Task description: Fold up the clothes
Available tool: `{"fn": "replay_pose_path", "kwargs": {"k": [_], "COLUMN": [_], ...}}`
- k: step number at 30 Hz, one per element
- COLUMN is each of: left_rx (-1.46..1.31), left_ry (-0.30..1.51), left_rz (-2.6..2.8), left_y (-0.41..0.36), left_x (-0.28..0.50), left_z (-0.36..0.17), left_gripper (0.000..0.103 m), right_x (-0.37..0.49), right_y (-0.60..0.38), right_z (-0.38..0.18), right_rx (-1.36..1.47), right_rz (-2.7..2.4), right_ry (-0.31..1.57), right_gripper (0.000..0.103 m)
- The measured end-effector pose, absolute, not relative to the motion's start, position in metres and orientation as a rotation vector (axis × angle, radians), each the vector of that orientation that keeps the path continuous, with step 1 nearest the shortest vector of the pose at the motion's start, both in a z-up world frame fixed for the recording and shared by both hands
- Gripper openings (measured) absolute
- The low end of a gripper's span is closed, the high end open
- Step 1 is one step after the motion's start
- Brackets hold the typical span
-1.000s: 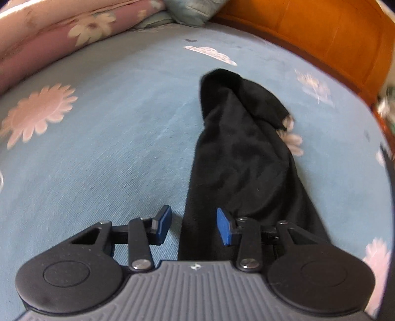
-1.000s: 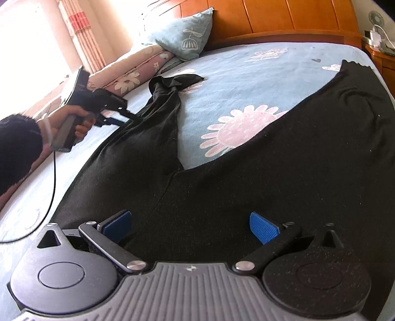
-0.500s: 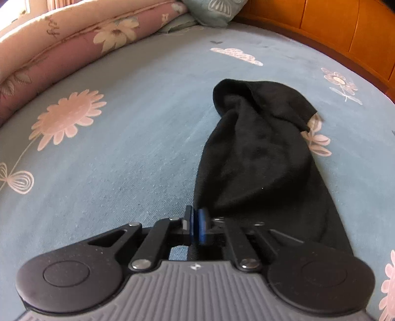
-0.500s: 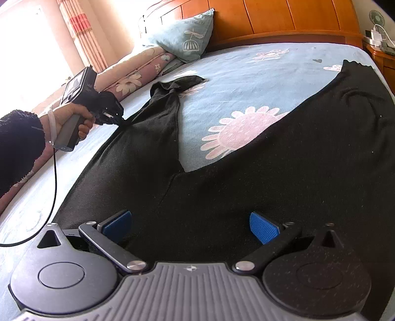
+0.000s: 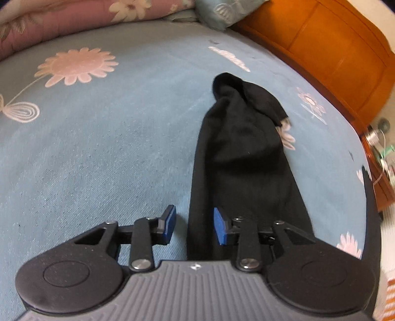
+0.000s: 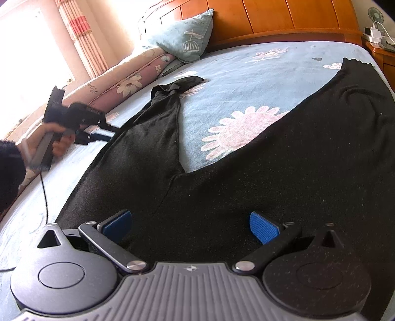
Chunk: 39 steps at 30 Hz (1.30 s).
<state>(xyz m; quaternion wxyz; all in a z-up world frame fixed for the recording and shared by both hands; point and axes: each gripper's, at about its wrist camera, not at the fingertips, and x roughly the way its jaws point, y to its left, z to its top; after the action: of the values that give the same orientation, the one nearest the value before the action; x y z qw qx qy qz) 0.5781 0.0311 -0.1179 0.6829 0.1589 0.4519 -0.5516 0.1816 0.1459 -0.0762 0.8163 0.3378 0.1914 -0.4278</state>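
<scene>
the left gripper (image 5: 195, 223) has its blue-padded fingers (image 5: 169, 221) spread apart, holding nothing. the near edge of a black trouser leg (image 5: 242, 153) runs up through the gap between them, closer to the right-hand finger, and stretches ahead of the fingers across the blue flowered bed (image 5: 103, 138) to a crumpled cuff. far ahead of the fingers lie a pink flowered quilt (image 5: 74, 19), a pale blue pillow (image 5: 222, 10) and an orange wooden headboard (image 5: 333, 42).

the right gripper (image 6: 191, 226) is also spread wide, its fingers (image 6: 263, 227) empty, hovering over the seat of the black trousers (image 6: 259, 177), which lie flat on the bed beneath and ahead of the fingers. one leg runs ahead to the left, the other ahead to the right, with bare sheet showing between them. left of these fingers, a hand (image 6: 53, 140) holds the left gripper at the outer edge of the left-running leg; whether it touches the cloth cannot be told from this view.
</scene>
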Motion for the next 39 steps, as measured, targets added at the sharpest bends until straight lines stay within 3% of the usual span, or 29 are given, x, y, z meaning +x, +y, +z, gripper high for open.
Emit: {"fn": "replay_pose_path", "kwargs": {"k": [2,5,10,16,18,19,22,25,27,34,38,39], "left_rx": [0.514,0.639,0.4,0.377,0.442,0.415,0.388,0.404,0.409,0.542,0.568,0.567], "left_ry": [0.882,0.74,0.857,1.081,1.053,1.05,1.012,0.994,0.997,1.011,0.938,0.928], "left_rz": [-1.159,-1.016,-1.162,-1.372,-1.265,-1.221,-1.139,-1.246,-1.319,-1.206,-1.285,-1.343], "left_y": [0.028,0.024,0.046,0.061,0.062,0.065,0.073,0.088,0.101,0.145,0.184,0.195], "left_x": [0.563,0.553,0.557,0.528,0.528,0.532,0.536,0.52,0.509,0.485,0.467,0.459], "left_z": [-0.115,-0.11,-0.087,-0.103,-0.11,-0.107,-0.095,-0.079,-0.076,-0.103,-0.078,-0.069], "left_gripper": [0.011,0.008,0.009,0.028,0.014,0.014,0.019,0.031,0.047,0.045,0.047,0.052], "right_x": [0.182,0.182,0.18,0.18,0.179,0.178,0.176,0.176,0.177,0.179,0.178,0.178], "right_y": [0.146,0.147,0.147,0.147,0.147,0.146,0.147,0.147,0.147,0.151,0.154,0.155], "right_z": [-0.076,-0.076,-0.076,-0.076,-0.076,-0.076,-0.076,-0.076,-0.076,-0.075,-0.075,-0.075], "right_rx": [0.717,0.714,0.722,0.724,0.73,0.734,0.743,0.743,0.736,0.712,0.704,0.7], "right_rz": [-0.912,-0.912,-0.908,-0.904,-0.902,-0.902,-0.898,-0.897,-0.897,-0.901,-0.903,-0.903], "right_ry": [0.411,0.415,0.408,0.407,0.404,0.403,0.396,0.398,0.403,0.424,0.43,0.432], "right_gripper": [0.103,0.103,0.103,0.103,0.103,0.103,0.103,0.103,0.103,0.103,0.103,0.103]}}
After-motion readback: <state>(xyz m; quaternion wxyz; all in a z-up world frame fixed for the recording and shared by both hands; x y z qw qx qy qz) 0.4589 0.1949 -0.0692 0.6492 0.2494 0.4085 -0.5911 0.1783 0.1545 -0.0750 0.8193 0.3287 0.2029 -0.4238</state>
